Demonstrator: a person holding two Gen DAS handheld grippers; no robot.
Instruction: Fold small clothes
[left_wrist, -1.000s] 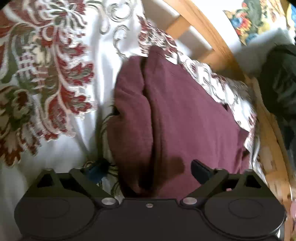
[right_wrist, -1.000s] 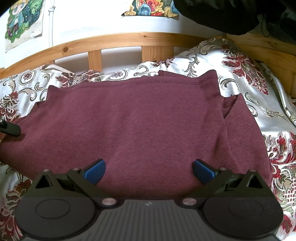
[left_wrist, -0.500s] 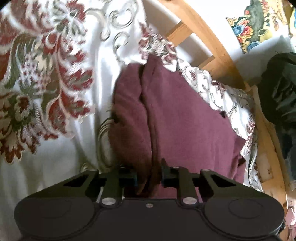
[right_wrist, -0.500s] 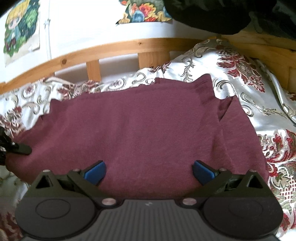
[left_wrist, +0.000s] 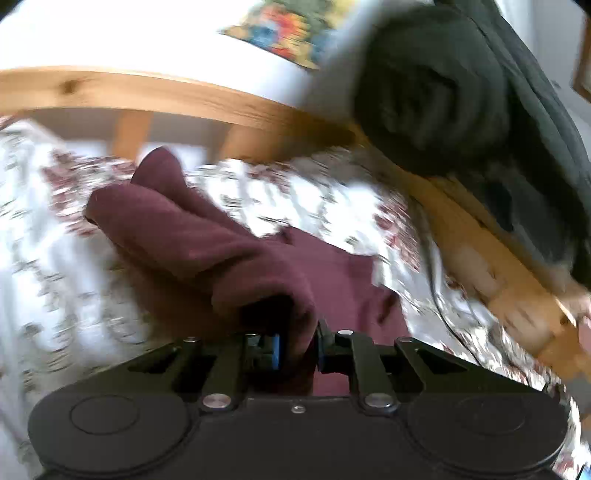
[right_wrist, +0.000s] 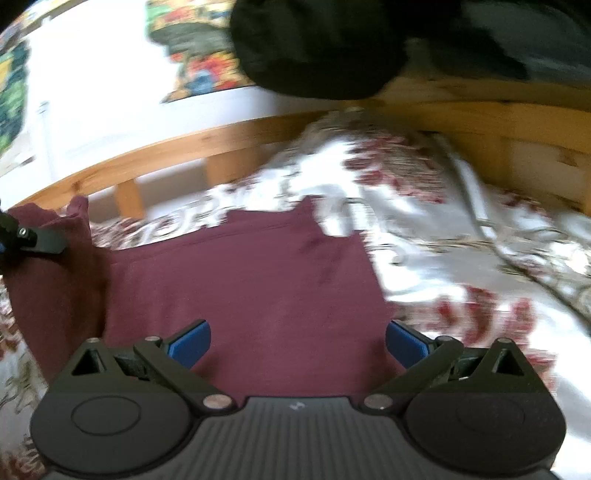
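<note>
Holding a bunch of the red top (left_wrist: 229, 254), my left gripper (left_wrist: 297, 347) has its two fingers close together with the cloth squeezed between the blue pads (left_wrist: 275, 350). The pinched part is lifted off the bed cover (left_wrist: 48, 266) and stands up in a soft ridge that runs away from the gripper toward the wood rail (left_wrist: 155, 94) at the far edge of the bed. The rest of the top lies flat on the cover, near that far edge.

My right gripper (right_wrist: 297, 343) has its fingers wide apart. The flat part of the top (right_wrist: 251, 295) lies under and between them, but the blue pads (right_wrist: 190, 341) do not squeeze it. In this view the left gripper's finger (right_wrist: 40, 240) shows at the left side, with the lifted flap of cloth hanging by it. The flap stands higher than the flat part.

The cover is white with red flowers, and it is bare on the right side of the top. A wood rail (right_wrist: 159, 151) runs along the far edge of the bed, and more wood runs along the right edge. Something dark and soft (right_wrist: 314, 48) sits up on the far right corner of the bed frame. Bright pictures (right_wrist: 199, 74) hang on the white wall behind. Both views are blurry.
</note>
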